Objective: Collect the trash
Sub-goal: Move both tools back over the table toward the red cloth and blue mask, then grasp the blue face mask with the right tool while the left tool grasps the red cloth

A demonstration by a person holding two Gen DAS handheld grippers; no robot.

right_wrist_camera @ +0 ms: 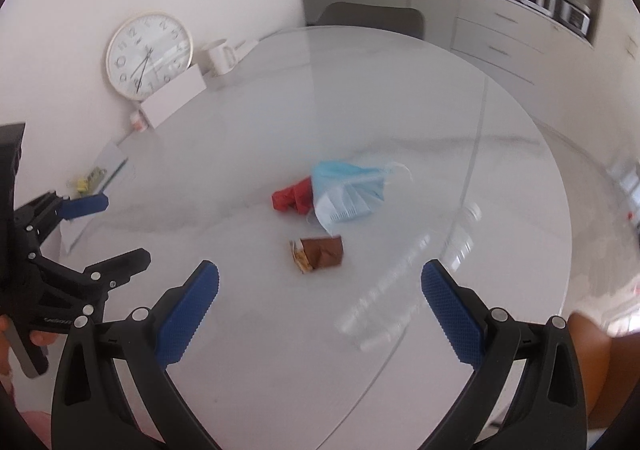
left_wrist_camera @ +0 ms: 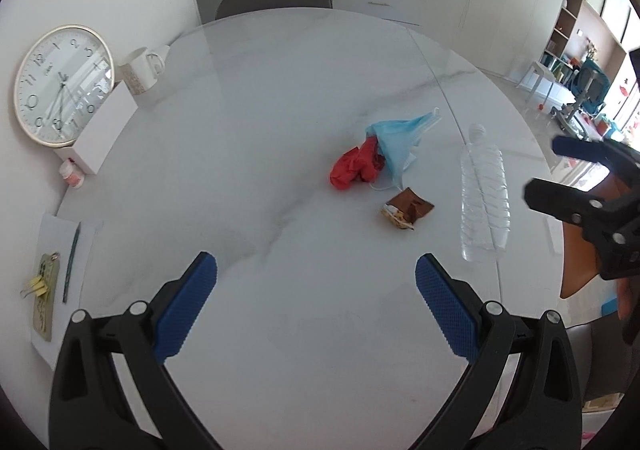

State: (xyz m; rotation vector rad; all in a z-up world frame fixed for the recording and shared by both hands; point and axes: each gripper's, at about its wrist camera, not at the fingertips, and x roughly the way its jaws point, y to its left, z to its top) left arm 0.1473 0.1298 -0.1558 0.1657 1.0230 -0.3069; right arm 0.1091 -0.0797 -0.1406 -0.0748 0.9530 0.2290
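On the white marble table lie a blue face mask, a crumpled red wrapper, a brown snack wrapper and a clear plastic bottle on its side. My left gripper is open and empty, above the table short of the trash. My right gripper is open and empty, just short of the brown wrapper; the mask and red wrapper lie beyond it, and the bottle is blurred at right. Each gripper also shows in the other's view: the right, the left.
A wall clock, a white box, a mug and a small jar stand at the table's left edge. Paper with a pen and clips lies near left. A chair and cabinets stand behind.
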